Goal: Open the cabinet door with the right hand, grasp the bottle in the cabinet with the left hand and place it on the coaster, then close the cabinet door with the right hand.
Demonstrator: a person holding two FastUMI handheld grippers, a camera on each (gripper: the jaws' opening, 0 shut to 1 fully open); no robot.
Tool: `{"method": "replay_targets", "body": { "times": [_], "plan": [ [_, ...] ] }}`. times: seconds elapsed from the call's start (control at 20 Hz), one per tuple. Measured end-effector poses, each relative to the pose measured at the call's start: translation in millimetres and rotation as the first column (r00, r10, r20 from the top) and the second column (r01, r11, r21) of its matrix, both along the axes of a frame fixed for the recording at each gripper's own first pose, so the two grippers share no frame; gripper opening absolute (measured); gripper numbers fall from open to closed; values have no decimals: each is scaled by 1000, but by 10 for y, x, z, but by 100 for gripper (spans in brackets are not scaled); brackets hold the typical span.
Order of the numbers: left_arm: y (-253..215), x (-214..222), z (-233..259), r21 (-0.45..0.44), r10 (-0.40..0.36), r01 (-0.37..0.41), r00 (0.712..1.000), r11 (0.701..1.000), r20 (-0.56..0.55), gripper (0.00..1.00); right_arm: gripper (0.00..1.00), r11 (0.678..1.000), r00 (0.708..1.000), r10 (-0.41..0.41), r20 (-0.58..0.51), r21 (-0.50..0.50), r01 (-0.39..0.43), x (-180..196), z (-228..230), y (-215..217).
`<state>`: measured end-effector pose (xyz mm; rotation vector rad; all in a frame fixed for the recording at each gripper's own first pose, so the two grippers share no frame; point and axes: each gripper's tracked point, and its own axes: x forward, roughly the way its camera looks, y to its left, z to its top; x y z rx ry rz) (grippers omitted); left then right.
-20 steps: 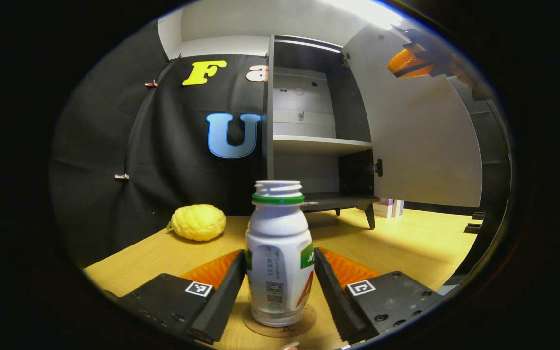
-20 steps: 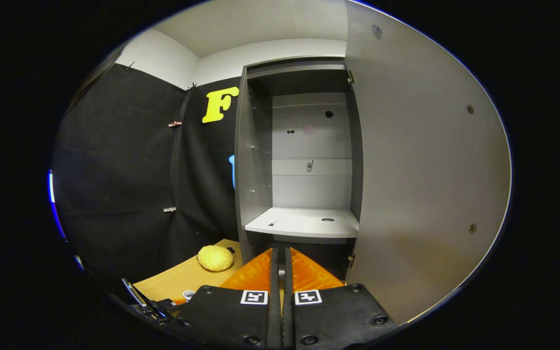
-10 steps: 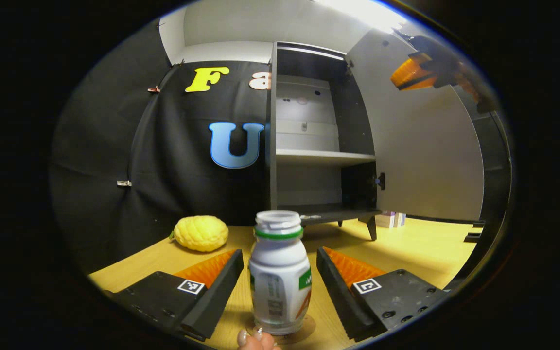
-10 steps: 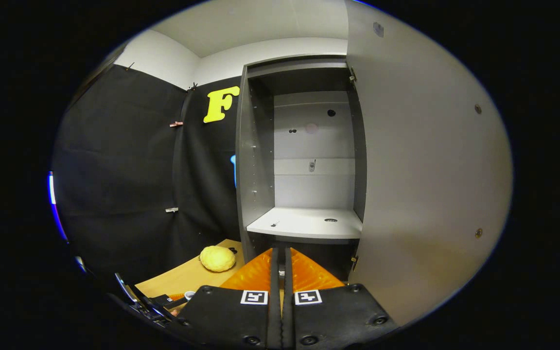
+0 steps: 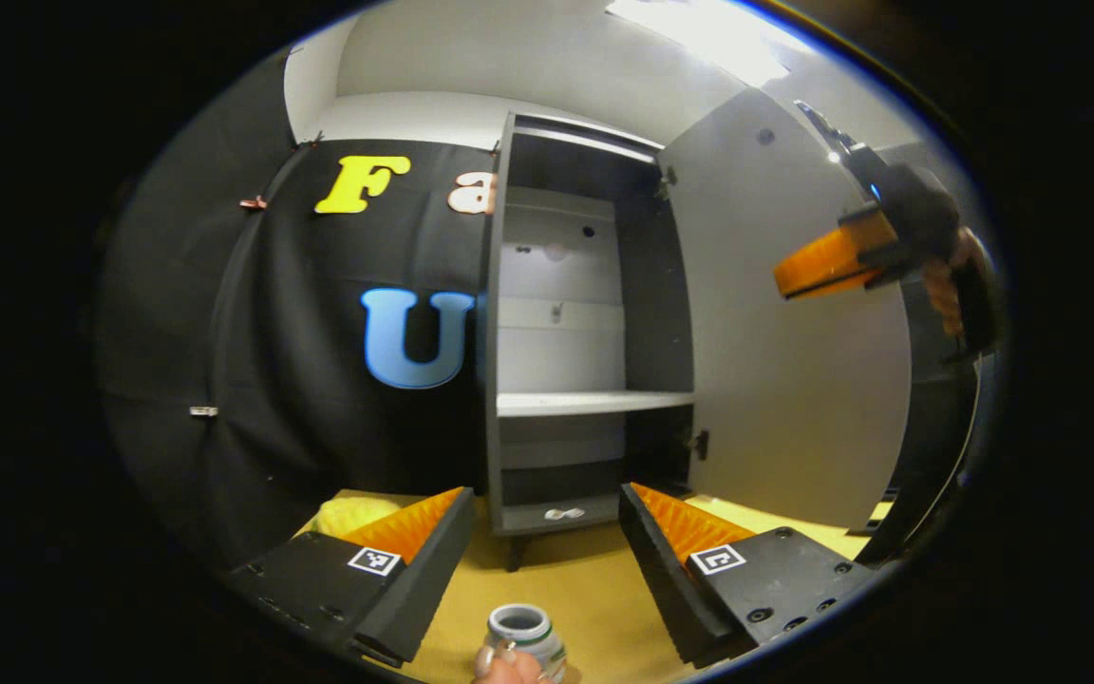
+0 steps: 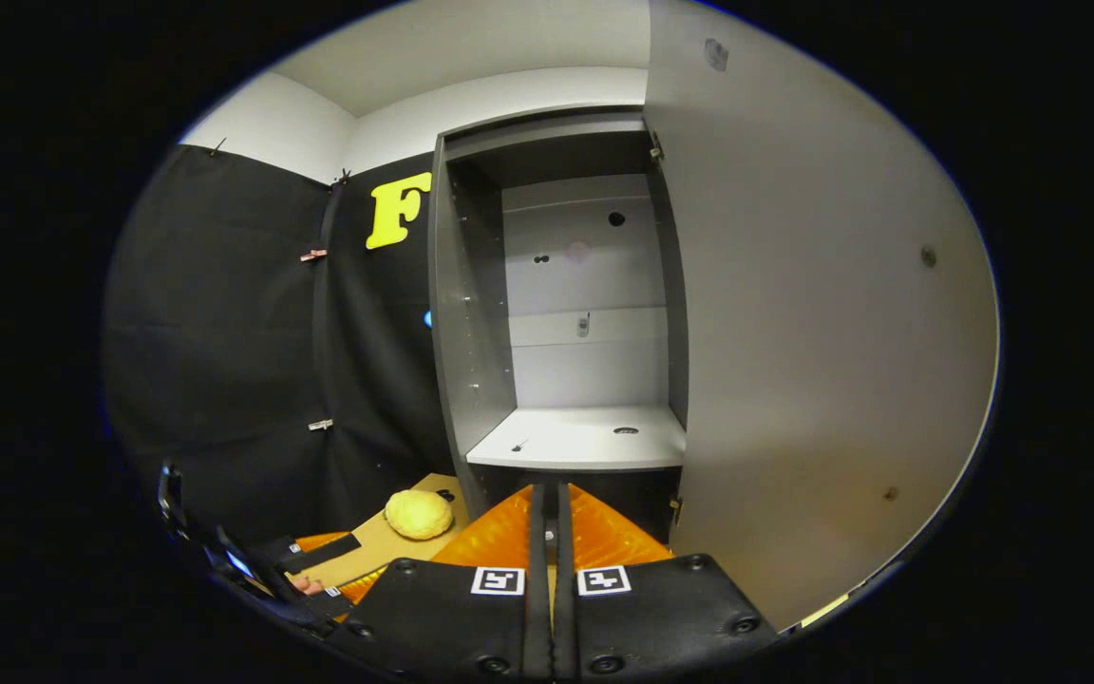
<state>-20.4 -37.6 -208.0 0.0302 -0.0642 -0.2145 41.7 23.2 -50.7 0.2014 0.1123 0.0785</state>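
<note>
Cabinet (image 5: 556,313) fills frame centre, shelves bare. Cabinet door (image 6: 813,361) swung wide at right: broad rigid panel, likely light on hinges; push flat face near free edge. Left gripper (image 5: 539,560) gapes wide, holding nothing. Right gripper (image 6: 551,532) pinched together, empty. Bottle (image 5: 523,634) at bottom edge, upright, capless: small light plastic, easily tipped; take by waist. Coaster hidden.

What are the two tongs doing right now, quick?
Left tongs: open, holding nothing; the bottle stands free below them.
Right tongs: closed, holding nothing.
</note>
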Motion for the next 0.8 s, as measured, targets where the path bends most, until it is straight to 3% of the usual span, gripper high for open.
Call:
{"method": "replay_targets", "body": {
  "times": [0.25, 0.35, 0.4, 0.45, 0.6, 0.75, 0.8],
  "plan": [
    [-313, 226, 537, -88, -183, 176, 980, 980, -82, 95, 6, 996, 997, -77, 17, 41, 77, -463, 123, -144],
    [-397, 347, 688, -153, -216, 197, 969, 968, -120, 93, 9, 994, 994, -108, 4, 21, 108, -716, 112, -297],
    [-438, 405, 762, -178, -223, 198, 965, 964, -135, 95, 30, 994, 995, -104, 3, 17, 104, -853, 133, -354],
    [-474, 460, 845, -185, -221, 194, 965, 963, -139, 95, 23, 996, 996, -88, 4, 29, 88, -961, 169, -378],
    [-525, 654, 1073, -113, -157, 144, 981, 983, -117, 95, 48, 997, 998, -56, -2, 54, 56, -1218, 223, -647],
    [-603, 814, 1190, -100, -101, 90, 989, 991, -109, 92, 79, 990, 991, -134, -1, -31, 134, -1392, 210, -1258],
    [-633, 849, 1230, -97, -78, 67, 991, 993, -107, 92, 73, 987, 988, -155, 20, -39, 156, -1436, 285, -1459]
  ]
}}
